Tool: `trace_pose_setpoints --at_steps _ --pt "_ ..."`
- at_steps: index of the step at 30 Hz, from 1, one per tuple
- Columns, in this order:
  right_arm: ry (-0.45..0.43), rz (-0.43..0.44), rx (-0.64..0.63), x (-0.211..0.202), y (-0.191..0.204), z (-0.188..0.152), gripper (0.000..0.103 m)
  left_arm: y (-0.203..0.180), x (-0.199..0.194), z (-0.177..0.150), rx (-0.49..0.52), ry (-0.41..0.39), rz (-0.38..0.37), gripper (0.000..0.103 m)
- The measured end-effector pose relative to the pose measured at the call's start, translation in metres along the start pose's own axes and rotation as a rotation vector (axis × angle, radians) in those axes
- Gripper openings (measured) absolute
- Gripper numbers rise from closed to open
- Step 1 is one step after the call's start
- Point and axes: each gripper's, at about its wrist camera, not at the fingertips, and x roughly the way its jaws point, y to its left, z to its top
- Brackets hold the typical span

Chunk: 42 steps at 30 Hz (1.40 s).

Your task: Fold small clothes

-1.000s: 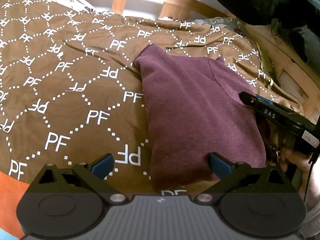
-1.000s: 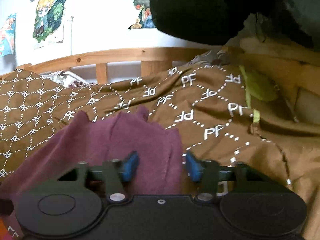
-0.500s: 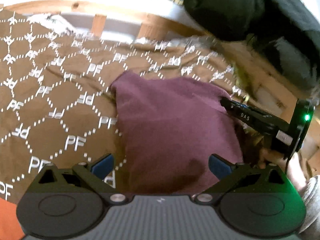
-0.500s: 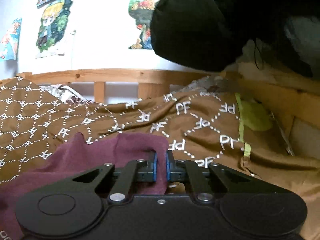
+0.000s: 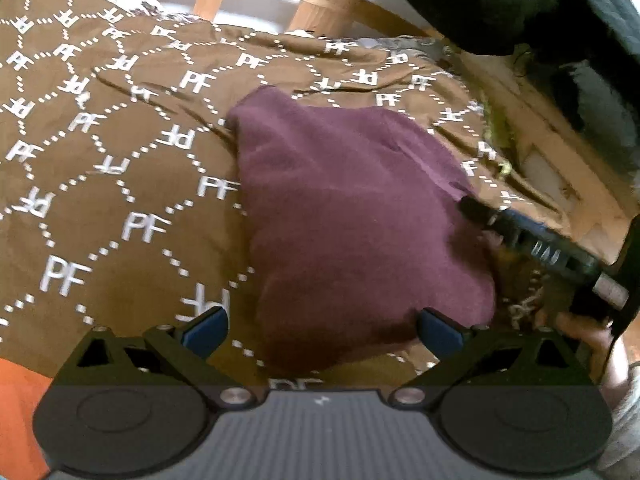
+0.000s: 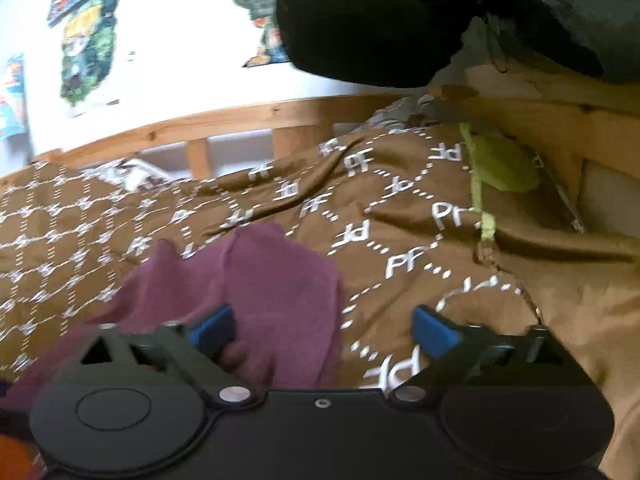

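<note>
Item: one small maroon knit garment, soft and matte, lying folded in a rounded, roughly oblong bundle on a brown bedspread printed with white dotted diamonds and "PF" letters; its near edge reaches the space between the left gripper's fingers, its far corner points toward the headboard end. Left gripper, black with blue pads: jaws stand wide apart, nothing pressed between them, hovering over the garment's near edge. Right gripper, same make: jaws are opening and stand wide; the right edge of the garment lies between them on the left pad's side, with neither pad pressing on it. In the left wrist view this gripper enters from the right with its tip at the garment's right edge, and part of a hand shows at its grip. Surroundings: pale wooden slatted bed frame along the far side; lime-green cloth strip at the bedspread's right margin; bulky black fabric mass hanging at upper right; white wall with colourful cartoon posters; orange patch at lower left, identity unclear.
</note>
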Motion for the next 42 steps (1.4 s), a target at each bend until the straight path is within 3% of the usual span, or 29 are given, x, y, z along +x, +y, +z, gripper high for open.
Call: trace_pose_setpoints --at_steps 4,10,17,21,24,30,33,42 --pt "0.038 -0.030 -0.109 -0.005 0.012 -0.011 0.102 -0.003 -0.006 -0.004 -0.016 -0.020 -0.068 0.102" --pt "0.055 -0.020 -0.087 -0.003 0.009 -0.011 0.102 -0.006 -0.017 -0.003 0.000 -0.071 -0.067 0.102" --pt "-0.060 0.008 -0.007 -0.014 -0.001 -0.004 0.102 -0.004 -0.021 0.009 0.008 -0.124 -0.022 0.102" --pt "-0.085 -0.083 -0.010 -0.016 -0.002 -0.002 0.102 0.003 -0.020 0.018 -0.011 -0.139 0.003 0.102" --pt "-0.081 -0.183 -0.013 -0.013 -0.005 -0.001 0.102 0.008 -0.015 0.025 -0.030 -0.127 0.035 0.102" --pt "0.004 -0.178 -0.109 -0.001 0.001 -0.006 0.102 0.008 -0.004 0.028 -0.004 -0.082 0.090 0.102" --pt "0.006 -0.191 -0.174 0.001 0.011 -0.010 0.102 0.008 0.000 0.027 -0.004 -0.052 0.093 0.102" --pt "0.011 -0.320 -0.208 0.008 0.008 -0.007 0.102 0.007 0.003 0.020 0.008 -0.014 0.103 0.102"
